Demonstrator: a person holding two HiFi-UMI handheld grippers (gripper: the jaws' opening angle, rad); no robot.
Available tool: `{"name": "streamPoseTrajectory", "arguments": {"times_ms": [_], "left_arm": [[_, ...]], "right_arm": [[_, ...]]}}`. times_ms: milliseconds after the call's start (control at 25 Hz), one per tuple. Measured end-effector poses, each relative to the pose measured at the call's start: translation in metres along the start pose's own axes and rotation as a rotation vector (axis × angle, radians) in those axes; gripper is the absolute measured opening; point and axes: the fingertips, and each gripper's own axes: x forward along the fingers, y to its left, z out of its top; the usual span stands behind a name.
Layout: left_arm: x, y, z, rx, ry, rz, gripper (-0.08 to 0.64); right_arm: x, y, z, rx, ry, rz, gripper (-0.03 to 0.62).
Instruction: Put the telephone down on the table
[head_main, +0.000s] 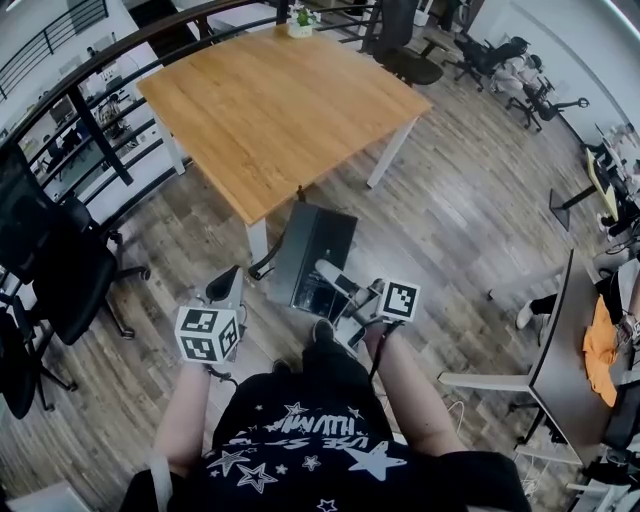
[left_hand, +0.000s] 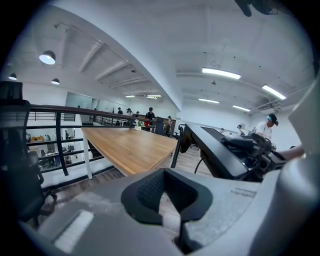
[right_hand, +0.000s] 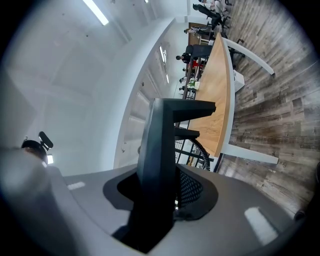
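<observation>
Telephone (right_hand: 161, 145) sits clamped edge-on between the right claw's (right_hand: 167, 197) closed jaws.

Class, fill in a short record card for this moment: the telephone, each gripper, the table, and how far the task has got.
Telephone: black, held in the air near the table's near corner
Right gripper: jaws shut on the telephone's edge
Left gripper: jaws apart, nothing between them
Table: wooden top, white legs
On table: small potted plant at the far edge
Task status: telephone not yet on the table
</observation>
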Motion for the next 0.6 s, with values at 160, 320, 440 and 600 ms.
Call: {"name": "streamPoseTrajectory", "arguments": {"times_ms": [160, 320, 440, 600], "left_arm": [[0.005, -0.003, 0.000, -0.001, 0.006, -0.004, 0.000], [0.019, 0.000, 0.003, -0.003, 0.019, -0.004, 0.002], [0.035, 0.003, 0.008, -0.002, 0.030, 0.009, 0.002], [0.065, 0.007, 0.022, -0.011, 0.030, 0.034, 0.002]], "right_arm": [[-0.004, -0.001, 0.006, 0.017, -0.017, 0.005, 0.160], [-0.002, -0.010, 0.024, 0.011, -0.022, -0.001, 0.160], [0.003, -0.020, 0.040, 0.018, -0.015, -0.001, 0.160], [0.015, -0.030, 0.069, 0.006, 0.023, 0.008, 0.160]]}}
